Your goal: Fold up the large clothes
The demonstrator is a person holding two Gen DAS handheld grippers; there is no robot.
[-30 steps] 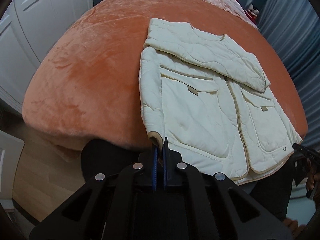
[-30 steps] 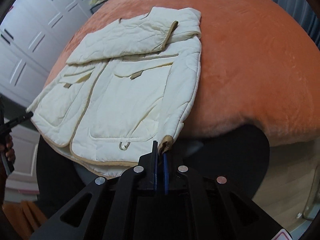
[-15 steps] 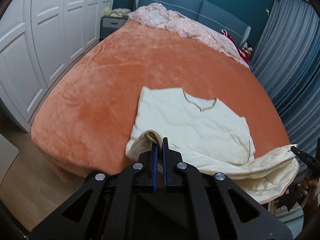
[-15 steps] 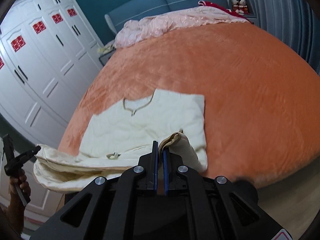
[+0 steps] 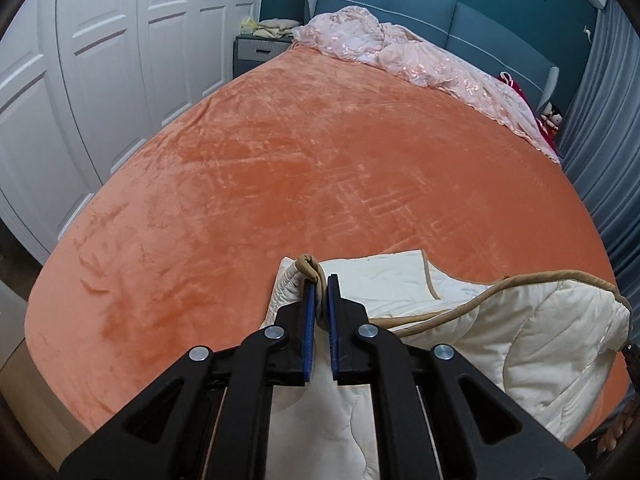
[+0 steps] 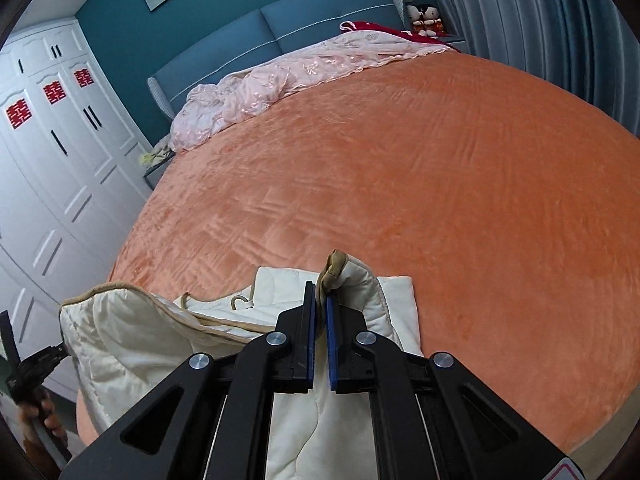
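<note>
Both grippers, left [image 5: 319,280] and right [image 6: 319,287], clamped on tan cuffs, hauled the cream quilted jacket [image 5: 532,332] up over the orange plush bedspread [image 5: 320,168]; red wardrobe decals [image 6: 55,93] only show right-side.

Left gripper [image 5: 319,288] points toward 12 o'clock, jaws clamped on a cuff. Right gripper [image 6: 320,294] likewise, jaws pinched on the other cuff. Left hand [image 6: 38,416] shows at 8 o'clock.
</note>
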